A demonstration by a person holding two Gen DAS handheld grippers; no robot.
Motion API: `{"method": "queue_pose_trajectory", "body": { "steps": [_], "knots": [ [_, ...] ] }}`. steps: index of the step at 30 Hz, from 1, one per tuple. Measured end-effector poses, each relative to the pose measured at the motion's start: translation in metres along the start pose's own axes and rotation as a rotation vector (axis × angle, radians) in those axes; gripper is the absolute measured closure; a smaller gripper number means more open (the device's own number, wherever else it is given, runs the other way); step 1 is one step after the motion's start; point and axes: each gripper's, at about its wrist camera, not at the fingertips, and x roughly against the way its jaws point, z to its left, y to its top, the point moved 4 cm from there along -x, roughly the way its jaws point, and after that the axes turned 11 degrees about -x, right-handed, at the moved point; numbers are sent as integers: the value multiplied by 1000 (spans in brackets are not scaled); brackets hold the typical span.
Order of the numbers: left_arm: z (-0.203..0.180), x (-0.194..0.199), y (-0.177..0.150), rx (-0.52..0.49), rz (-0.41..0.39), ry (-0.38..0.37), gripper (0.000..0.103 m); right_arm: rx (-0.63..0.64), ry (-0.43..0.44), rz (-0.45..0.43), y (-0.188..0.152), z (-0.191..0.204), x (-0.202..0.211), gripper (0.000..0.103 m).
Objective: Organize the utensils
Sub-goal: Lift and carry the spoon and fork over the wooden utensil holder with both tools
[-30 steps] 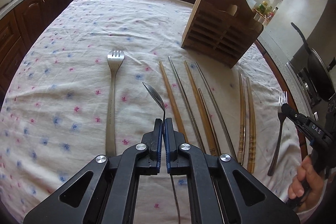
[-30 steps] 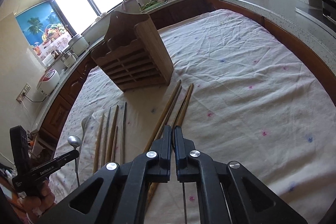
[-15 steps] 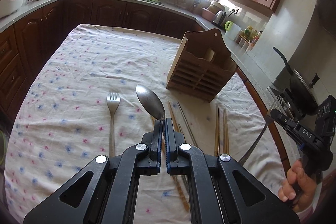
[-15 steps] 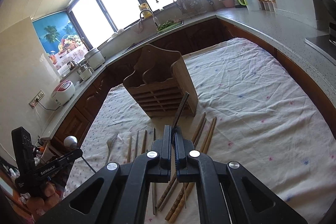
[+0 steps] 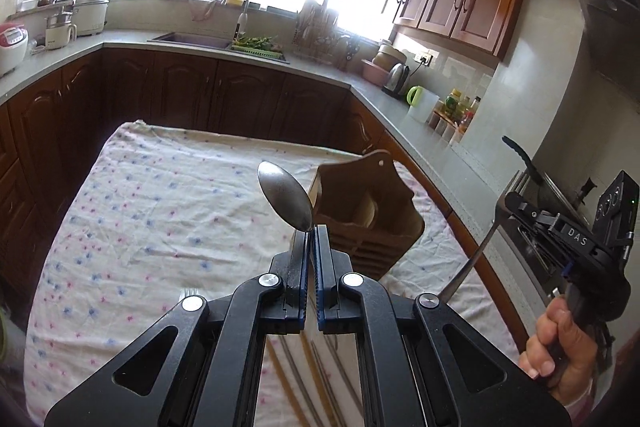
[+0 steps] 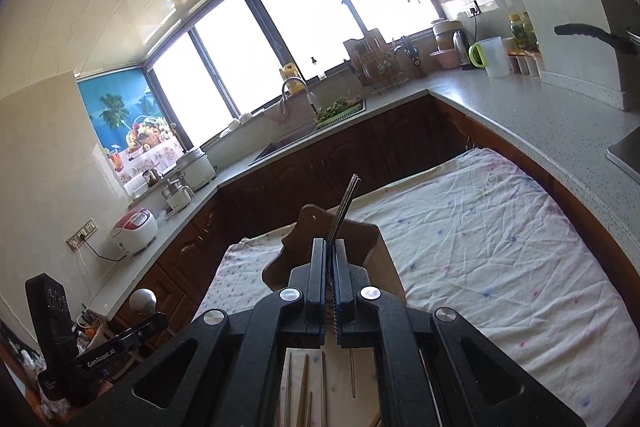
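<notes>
Steel spoon [image 5: 289, 200] and fork [image 6: 345, 207] lifted clear of the cloth, one in each claw.

Since a second ago both pieces have been raised off the floral tablecloth [image 5: 152, 227], so pickup is judged done and dropping into the wooden holder [image 5: 370, 215] is left. The left claw [image 5: 310, 231] is clamped shut on the spoon's handle; the bowl stands just past the fingertips, long axis tilted up and away, handle trailing back under the jaws. The right claw [image 6: 329, 247] is pinched tight on the fork, tines ahead and upward, the holder just beyond. Chopsticks [image 5: 304, 379] lie below.
</notes>
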Motion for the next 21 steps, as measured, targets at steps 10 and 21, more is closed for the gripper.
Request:
{"method": "queue_pose_trajectory", "body": {
  "steps": [10, 21],
  "knots": [
    [4, -46, 70, -23, -131, 8, 101, 23, 13, -74, 41, 9, -57, 101],
    [-2, -116, 59, -126, -111, 66, 101, 58, -47, -21, 6, -18, -104, 101]
  ]
}}
